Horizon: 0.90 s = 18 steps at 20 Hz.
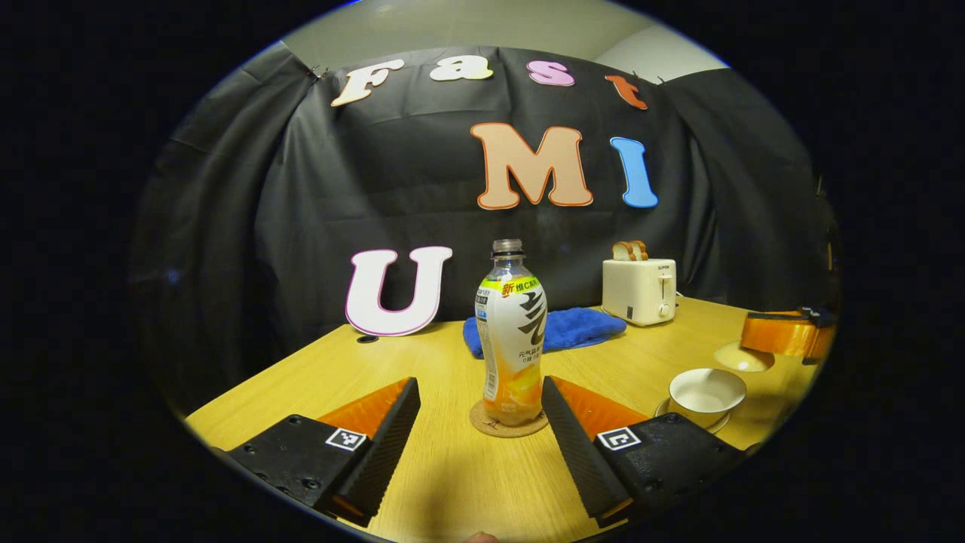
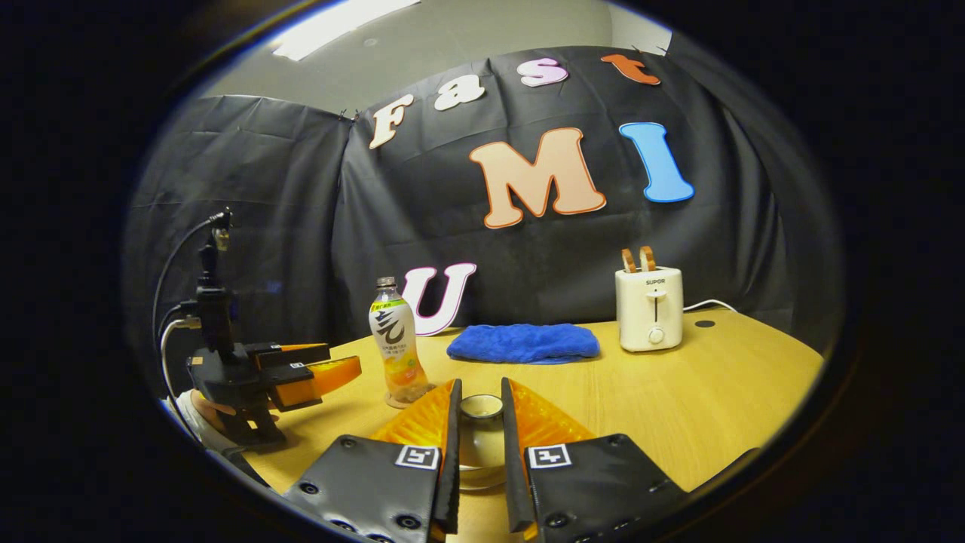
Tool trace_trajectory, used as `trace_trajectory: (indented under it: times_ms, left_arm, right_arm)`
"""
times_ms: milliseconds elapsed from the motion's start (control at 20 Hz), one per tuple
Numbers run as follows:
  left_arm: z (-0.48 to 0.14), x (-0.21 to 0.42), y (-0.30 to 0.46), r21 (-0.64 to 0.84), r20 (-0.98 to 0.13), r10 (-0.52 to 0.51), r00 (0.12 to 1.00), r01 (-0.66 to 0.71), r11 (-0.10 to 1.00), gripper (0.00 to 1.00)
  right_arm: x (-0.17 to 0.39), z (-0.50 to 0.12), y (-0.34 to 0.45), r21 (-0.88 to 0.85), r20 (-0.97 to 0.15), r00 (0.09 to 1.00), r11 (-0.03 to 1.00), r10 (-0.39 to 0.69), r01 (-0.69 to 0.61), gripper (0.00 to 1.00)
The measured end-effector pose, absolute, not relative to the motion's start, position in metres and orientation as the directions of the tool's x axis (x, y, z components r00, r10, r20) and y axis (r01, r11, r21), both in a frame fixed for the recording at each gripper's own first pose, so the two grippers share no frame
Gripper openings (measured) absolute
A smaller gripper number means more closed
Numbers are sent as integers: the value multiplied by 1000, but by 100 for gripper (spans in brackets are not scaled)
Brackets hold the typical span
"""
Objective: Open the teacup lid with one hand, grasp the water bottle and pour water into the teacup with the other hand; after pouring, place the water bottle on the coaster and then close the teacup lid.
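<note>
A water bottle [image 1: 513, 347] with a white and orange label stands upright and capped on a round cork coaster [image 1: 490, 428]. My left gripper [image 1: 479, 383] is open, its fingertips on either side of the bottle's base and just short of it. The white teacup [image 1: 706, 390] sits uncovered on its saucer [image 1: 663, 411] to the right. Beyond the cup, the right gripper [image 1: 784, 334] holds the cream lid [image 1: 742, 356] above the table. In the right gripper view, my right gripper [image 2: 480, 392] is shut on the lid's knob [image 2: 481, 407]. That view also has the bottle [image 2: 396, 343] and left gripper [image 2: 301, 373].
A cream toaster [image 1: 639, 290] with bread slices stands at the back of the wooden table [image 1: 452, 483]. A folded blue cloth [image 1: 573, 328] lies behind the bottle. The black cloth wall closes off the back and sides. A hand [image 2: 203, 411] holds the left gripper.
</note>
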<state>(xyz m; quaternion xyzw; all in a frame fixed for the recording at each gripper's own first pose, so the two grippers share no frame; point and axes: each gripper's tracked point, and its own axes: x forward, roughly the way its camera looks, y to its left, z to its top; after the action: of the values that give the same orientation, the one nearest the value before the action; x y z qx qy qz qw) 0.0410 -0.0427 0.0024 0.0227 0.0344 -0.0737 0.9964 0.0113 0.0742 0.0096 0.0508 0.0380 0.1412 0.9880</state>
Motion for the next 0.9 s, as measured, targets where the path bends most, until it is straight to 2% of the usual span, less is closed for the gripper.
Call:
trace_trajectory:
  times_ms: [900]
  left_arm:
    - [1,24,-37,5,-39,-170,985,170,985,94]
  right_arm:
    - [38,-20,96,29,-120,962,969,246,-244,30]
